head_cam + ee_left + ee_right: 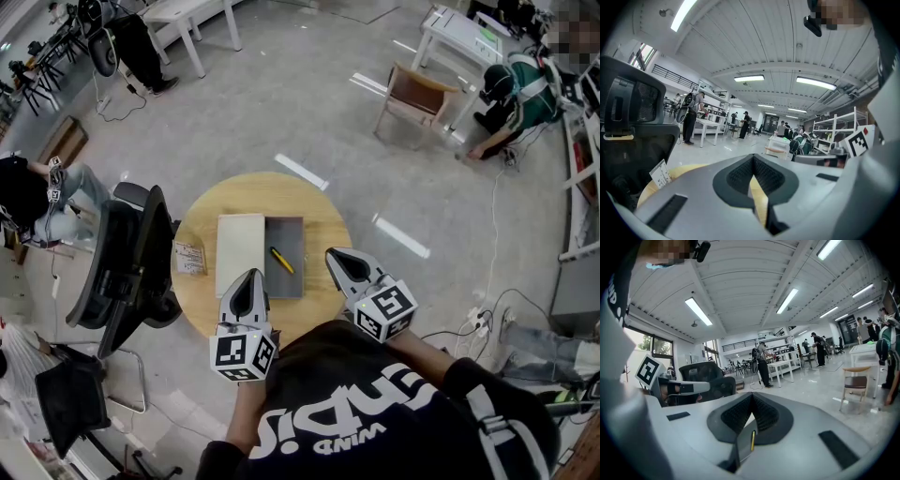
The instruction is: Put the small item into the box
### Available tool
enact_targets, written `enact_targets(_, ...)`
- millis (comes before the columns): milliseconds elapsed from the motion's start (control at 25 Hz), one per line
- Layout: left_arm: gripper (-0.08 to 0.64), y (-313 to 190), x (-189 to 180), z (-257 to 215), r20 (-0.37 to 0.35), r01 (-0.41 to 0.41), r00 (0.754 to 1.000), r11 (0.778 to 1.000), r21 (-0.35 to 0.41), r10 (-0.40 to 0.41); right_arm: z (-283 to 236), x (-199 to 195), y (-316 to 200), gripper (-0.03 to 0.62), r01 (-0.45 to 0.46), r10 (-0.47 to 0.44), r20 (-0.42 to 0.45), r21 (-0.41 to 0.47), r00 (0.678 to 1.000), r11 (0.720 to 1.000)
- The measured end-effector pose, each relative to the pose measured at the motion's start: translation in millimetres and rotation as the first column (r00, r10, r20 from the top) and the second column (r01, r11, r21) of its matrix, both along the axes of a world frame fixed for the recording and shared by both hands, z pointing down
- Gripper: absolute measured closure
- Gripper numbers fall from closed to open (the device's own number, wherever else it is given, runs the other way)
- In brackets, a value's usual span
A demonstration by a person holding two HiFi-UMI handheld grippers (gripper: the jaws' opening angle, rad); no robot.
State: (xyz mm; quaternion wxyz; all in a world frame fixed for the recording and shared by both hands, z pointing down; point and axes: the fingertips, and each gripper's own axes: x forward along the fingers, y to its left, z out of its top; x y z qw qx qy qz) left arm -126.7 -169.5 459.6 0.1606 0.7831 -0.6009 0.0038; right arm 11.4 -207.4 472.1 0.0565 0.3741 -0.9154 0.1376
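Claws of the left gripper (249, 278) and right gripper (336, 259), low in the frame, are pressed shut and empty. Just beyond them, on the round wooden tabletop (272, 192), the small yellow item (281, 260) lies inside the grey box (286, 232); a pale lid (240, 248) touches the box's left side.

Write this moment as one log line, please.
item: small yellow pen lying inside grey box | pale lid flat beside box | left gripper shut, empty | right gripper shut, empty
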Motion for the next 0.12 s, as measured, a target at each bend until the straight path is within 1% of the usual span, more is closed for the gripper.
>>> enact_targets(120,0.551,-1.0,-0.7,0.4,0.000,0.002,1.000,1.000,-0.001,-0.002,1.7,-1.1,-0.6,0.589,0.006,-0.006,-0.005,-0.007,1.000,1.000)
